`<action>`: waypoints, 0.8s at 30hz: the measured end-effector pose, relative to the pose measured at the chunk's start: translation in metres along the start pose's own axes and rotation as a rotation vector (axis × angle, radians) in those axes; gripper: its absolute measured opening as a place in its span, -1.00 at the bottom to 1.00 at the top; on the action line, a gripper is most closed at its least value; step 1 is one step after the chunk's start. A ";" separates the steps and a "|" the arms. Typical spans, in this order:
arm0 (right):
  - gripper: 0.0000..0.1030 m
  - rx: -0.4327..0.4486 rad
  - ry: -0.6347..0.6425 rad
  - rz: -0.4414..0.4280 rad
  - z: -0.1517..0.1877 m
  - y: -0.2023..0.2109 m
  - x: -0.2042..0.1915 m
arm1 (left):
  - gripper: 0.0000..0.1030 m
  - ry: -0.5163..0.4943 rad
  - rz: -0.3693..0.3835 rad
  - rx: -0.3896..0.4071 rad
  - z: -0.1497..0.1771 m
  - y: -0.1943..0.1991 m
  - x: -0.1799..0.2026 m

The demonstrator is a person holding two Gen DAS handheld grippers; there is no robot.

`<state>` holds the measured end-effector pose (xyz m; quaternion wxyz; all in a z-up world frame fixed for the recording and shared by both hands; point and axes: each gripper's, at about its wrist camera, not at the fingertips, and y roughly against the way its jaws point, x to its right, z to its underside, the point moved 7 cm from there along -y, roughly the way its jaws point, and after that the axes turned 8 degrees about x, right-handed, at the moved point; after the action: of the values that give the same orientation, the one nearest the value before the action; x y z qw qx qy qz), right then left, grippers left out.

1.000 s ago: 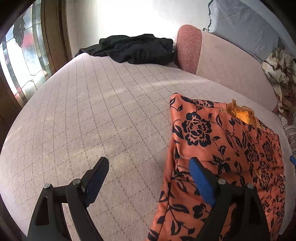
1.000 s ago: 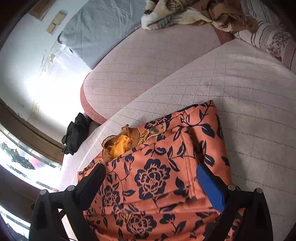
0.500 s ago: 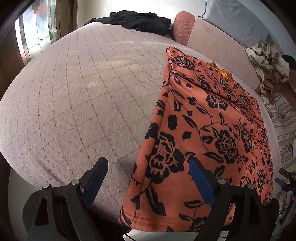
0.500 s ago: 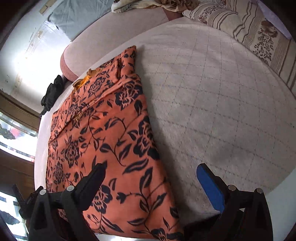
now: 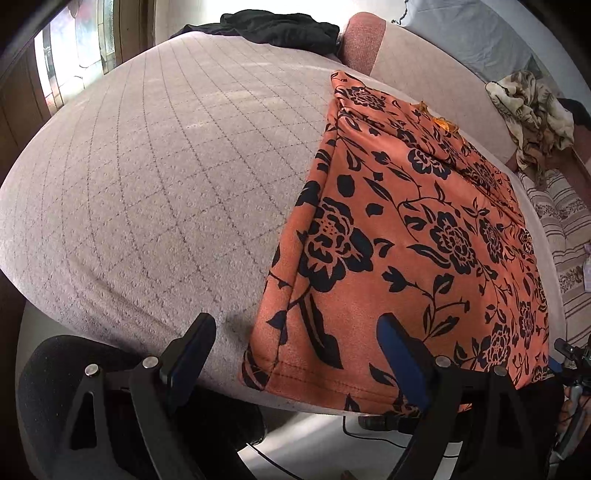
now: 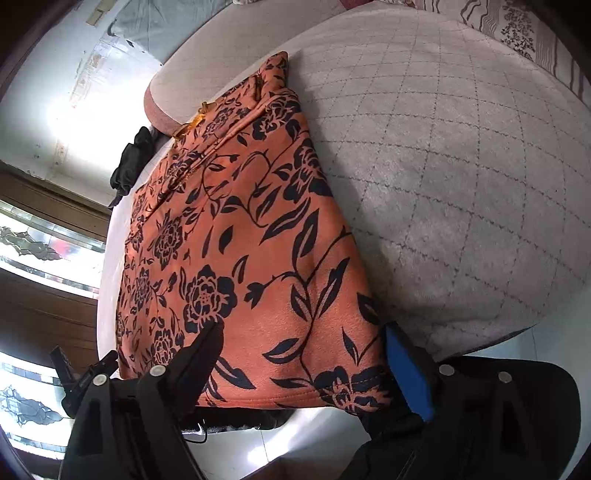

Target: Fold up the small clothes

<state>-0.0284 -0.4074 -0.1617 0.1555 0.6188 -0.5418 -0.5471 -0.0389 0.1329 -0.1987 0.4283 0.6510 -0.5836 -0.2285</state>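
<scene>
- Garment (image 5: 417,236), orange with black flower print, lies flat and lengthwise on the bed (image 5: 155,177); its near hem hangs slightly over the bed's front edge.
- Far left: window (image 5: 74,55) with wooden frame beside the bed.
- Dark clothing (image 5: 273,27) piled at the far end of the bed, well apart from the orange garment.
- Bed cover is pale grey with a diamond grid; the left half is bare.
- Left gripper (image 5: 295,354) is wide open, nothing between its fingers; it hangs over the near-left hem corner of the garment, the left finger above bare bed cover, the right blue-padded finger over the cloth. Whether the pad touches the cloth I cannot tell.
- Right gripper (image 6: 303,362) is also open, its jaws have just been closing a little; the near-right hem corner lies between the fingers, pads not pressing it.
- Garment (image 6: 236,236) in the right wrist view runs away from the gripper to the pink bolster (image 6: 173,85) at the far end.
- Right of the garment: bare bed cover, then a striped floral pillow (image 6: 524,33).
- Crumpled patterned cloth (image 5: 532,107) lies at far right in the left wrist view.
</scene>
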 end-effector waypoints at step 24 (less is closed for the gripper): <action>0.37 -0.108 0.078 0.109 0.008 -0.015 0.007 | -0.56 -0.056 -0.046 -0.023 0.000 -0.005 0.004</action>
<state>-0.0285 -0.4047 -0.1799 0.2394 0.5999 -0.5378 -0.5419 -0.0351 0.1292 -0.2023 0.4139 0.6526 -0.5776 -0.2630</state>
